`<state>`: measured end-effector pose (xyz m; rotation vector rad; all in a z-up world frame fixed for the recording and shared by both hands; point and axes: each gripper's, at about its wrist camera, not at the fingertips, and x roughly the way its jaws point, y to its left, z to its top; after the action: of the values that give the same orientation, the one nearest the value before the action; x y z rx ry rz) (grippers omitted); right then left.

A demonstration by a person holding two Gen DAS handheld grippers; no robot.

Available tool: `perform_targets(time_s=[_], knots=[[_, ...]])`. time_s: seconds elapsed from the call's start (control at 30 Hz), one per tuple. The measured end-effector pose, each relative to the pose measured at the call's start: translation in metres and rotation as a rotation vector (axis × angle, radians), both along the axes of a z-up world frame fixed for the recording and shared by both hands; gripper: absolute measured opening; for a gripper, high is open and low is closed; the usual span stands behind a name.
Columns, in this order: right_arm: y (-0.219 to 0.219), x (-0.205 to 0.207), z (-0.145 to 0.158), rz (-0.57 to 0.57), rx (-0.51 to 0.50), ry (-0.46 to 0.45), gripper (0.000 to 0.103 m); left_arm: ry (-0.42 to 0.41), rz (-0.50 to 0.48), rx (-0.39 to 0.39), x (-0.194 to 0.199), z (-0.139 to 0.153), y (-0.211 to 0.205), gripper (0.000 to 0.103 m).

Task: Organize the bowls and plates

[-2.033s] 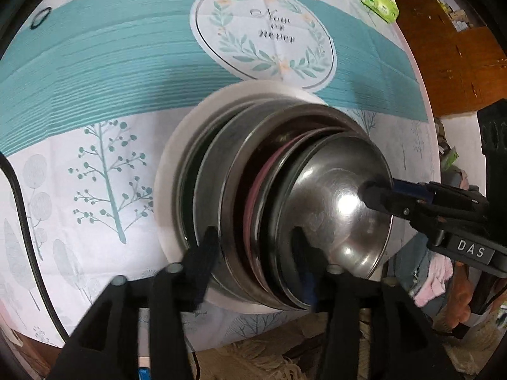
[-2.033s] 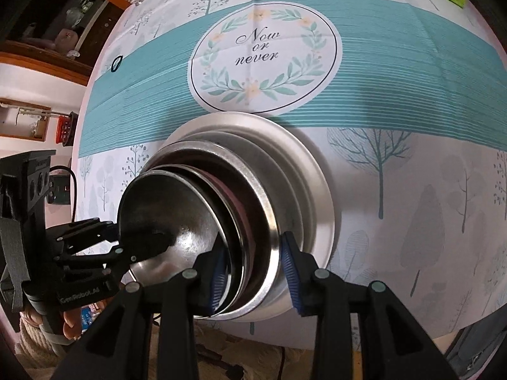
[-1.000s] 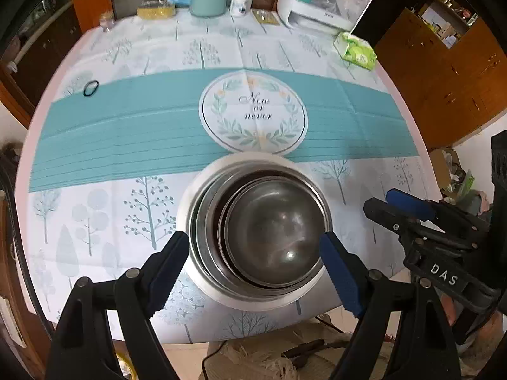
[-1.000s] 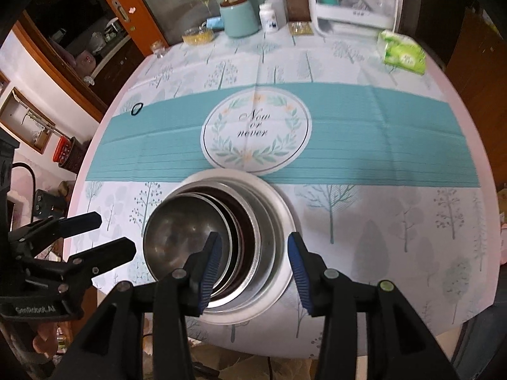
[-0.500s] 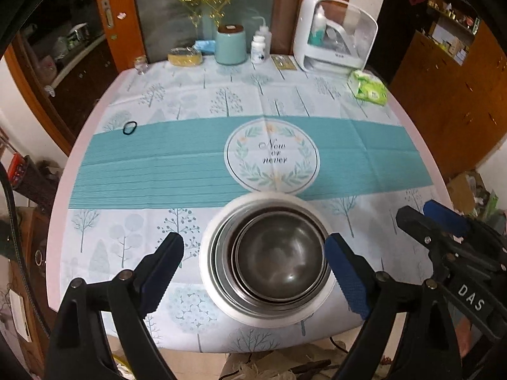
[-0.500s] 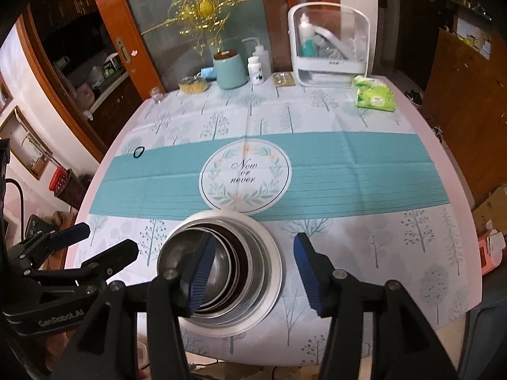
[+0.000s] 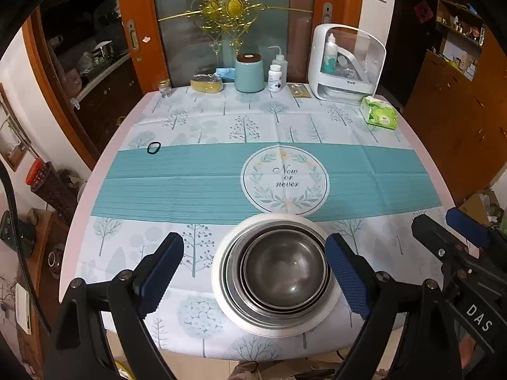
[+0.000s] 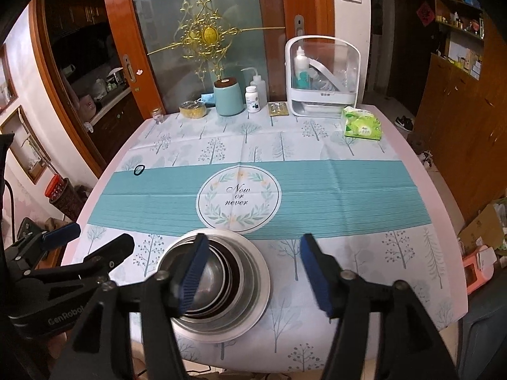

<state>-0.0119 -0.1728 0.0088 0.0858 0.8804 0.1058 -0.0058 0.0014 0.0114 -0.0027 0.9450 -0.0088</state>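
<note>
Nearest us, the left gripper [image 7: 253,274] stands wide with nothing between its blue pads, and the right gripper [image 8: 253,272] is released too, its jaws having just been opening and nothing gripped. Between and below them sits what we came for: the nested stack of steel bowls and plates on a wide white plate [image 7: 275,278], down on the near edge of the tree-printed tablecloth [image 7: 196,126] and just touching the round "Now or never" emblem [image 7: 285,179].

Further out lies a small black hair band [image 7: 153,148] on the teal stripe, and at the far edge a teal canister [image 7: 249,72], a white pill bottle [image 7: 274,78], a white storage case [image 7: 347,63] and a green tissue pack [image 7: 379,112].

What could go wrong? The white plate sits close to the table's front edge (its rim may slightly overhang, though the fisheye makes that hard to judge), so a knock from either gripper could tip the pile off. The inner bowls also look off-centre, so they could rattle or slide.

Against two seconds ago, the stack is no longer tilted up with both grippers at it; it lies flat, and both cameras now look from higher, taking in the whole table.
</note>
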Motion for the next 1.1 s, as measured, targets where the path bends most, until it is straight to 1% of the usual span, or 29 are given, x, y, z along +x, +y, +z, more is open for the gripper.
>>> perform_targets(time_s=[0.3,0.73,1.1], knots=[[0.007,-0.005,0.005,0.009,-0.014,-0.022,0.063,-0.040,0.010,0.015,-0.010,0.008,0.000,0.090],[0.009,-0.010,0.004,0.014,-0.015,-0.007,0.063,-0.035,0.005,0.021,-0.014,0.009,-0.001,0.090],[0.009,-0.011,0.006,0.011,-0.021,-0.014,0.063,-0.040,0.002,0.025,-0.015,0.010,-0.002,0.090]])
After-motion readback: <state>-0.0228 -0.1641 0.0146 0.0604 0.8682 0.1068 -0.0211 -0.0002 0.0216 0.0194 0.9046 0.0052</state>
